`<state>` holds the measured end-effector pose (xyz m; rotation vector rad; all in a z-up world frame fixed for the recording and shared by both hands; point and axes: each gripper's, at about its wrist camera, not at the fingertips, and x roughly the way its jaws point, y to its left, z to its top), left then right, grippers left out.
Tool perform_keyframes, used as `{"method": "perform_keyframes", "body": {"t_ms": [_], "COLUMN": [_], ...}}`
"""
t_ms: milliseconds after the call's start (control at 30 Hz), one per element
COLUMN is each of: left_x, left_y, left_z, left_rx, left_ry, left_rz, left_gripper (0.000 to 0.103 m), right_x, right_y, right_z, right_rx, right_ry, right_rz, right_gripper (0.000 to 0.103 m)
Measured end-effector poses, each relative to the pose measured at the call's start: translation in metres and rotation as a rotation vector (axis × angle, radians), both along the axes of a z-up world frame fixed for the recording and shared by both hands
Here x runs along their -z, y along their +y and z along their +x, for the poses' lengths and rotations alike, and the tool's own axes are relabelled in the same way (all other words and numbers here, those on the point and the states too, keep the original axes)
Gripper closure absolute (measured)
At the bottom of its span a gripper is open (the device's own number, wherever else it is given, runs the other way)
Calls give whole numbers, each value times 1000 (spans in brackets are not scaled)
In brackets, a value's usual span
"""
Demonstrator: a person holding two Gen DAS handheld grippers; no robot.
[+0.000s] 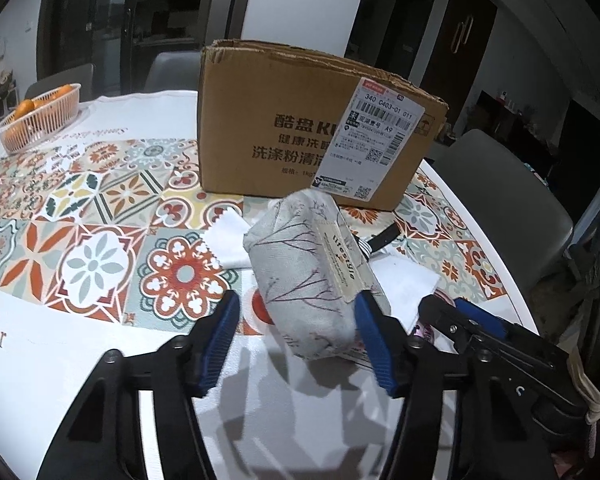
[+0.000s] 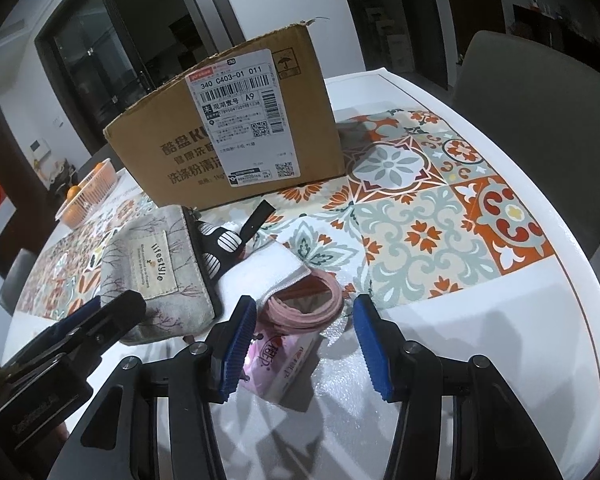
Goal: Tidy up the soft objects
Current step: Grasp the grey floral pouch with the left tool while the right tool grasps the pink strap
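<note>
- Fabric pouch (image 1: 312, 276): grey cloth with a branch print and a sewn "lifestyle" label. It lies on the bench (image 1: 60, 360) in front of the cardboard box (image 1: 300, 128), its near end between the left gripper (image 1: 296, 344) fingers.
- Left gripper: blue-padded fingers (image 1: 220, 344) stand wide apart. The right pad appears to touch the pouch's side; the left pad is clear of it. Nothing is clamped.
- Right gripper (image 2: 306, 344): fingers (image 2: 370, 344) spread wide, holding nothing. It hovers over a pink tissue pack (image 2: 278, 364) lying on the bench; the left pad sits at the pack's near corner, and contact cannot be confirmed.
- Pink band (image 2: 306, 300): a coiled loop lying just beyond the tissue pack, partly tucked under a folded white cloth (image 2: 260, 268).
- Black patterned pouch (image 2: 220, 248): sits between the fabric pouch and the white cloth, touching both, with a black strap (image 2: 258, 216) extending toward the box.
- Second white cloth (image 1: 226, 246): flat with a zigzag edge, just to the left of the fabric pouch in the left wrist view.
- Cardboard box: open-topped, upright, with a shipping label on its near corner; it stands on the patterned tablecloth (image 1: 100, 208).
- Orange basket (image 1: 40, 120): holds oranges, well apart from the soft items, at the far left of the bench.
- Grey chairs (image 2: 532, 92): placed around the bench.
</note>
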<state>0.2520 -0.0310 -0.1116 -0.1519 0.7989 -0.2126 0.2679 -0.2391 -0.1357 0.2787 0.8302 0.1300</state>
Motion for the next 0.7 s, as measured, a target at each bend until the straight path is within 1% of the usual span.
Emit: {"method": "perform_keyframes", "body": {"t_ms": [33, 67, 100, 167, 233, 267, 300, 400, 700], "left_x": [1, 2, 2, 4, 5, 5, 5, 4, -12], "left_y": [0, 0, 0, -1, -1, -1, -1, -2, -3], "left_z": [0, 1, 1, 1, 1, 1, 1, 0, -9], "left_rx": [4, 9, 13, 12, 14, 14, 16, 22, 32], "left_ry": [5, 11, 17, 19, 24, 24, 25, 19, -39], "left_rz": [-5, -12, -16, -13, -15, -14, -16, -14, 3], "left_gripper": [53, 58, 61, 65, 67, 68, 72, 79, 85], "right_x": [0, 0, 0, 1, 1, 1, 0, -2, -19], "right_y": [1, 2, 2, 2, 2, 3, 4, 5, 3], "right_z": [0, 0, 0, 0, -1, -2, -3, -6, -17], "right_rx": [-8, -12, -13, -14, -14, -17, -18, -18, 8], "right_ry": [1, 1, 1, 3, 4, 4, 3, -5, -43], "right_rz": [-1, -1, -1, 5, 9, 9, 3, -14, -41], "right_gripper": [62, 63, 67, 73, 82, 85, 88, 91, 91]}}
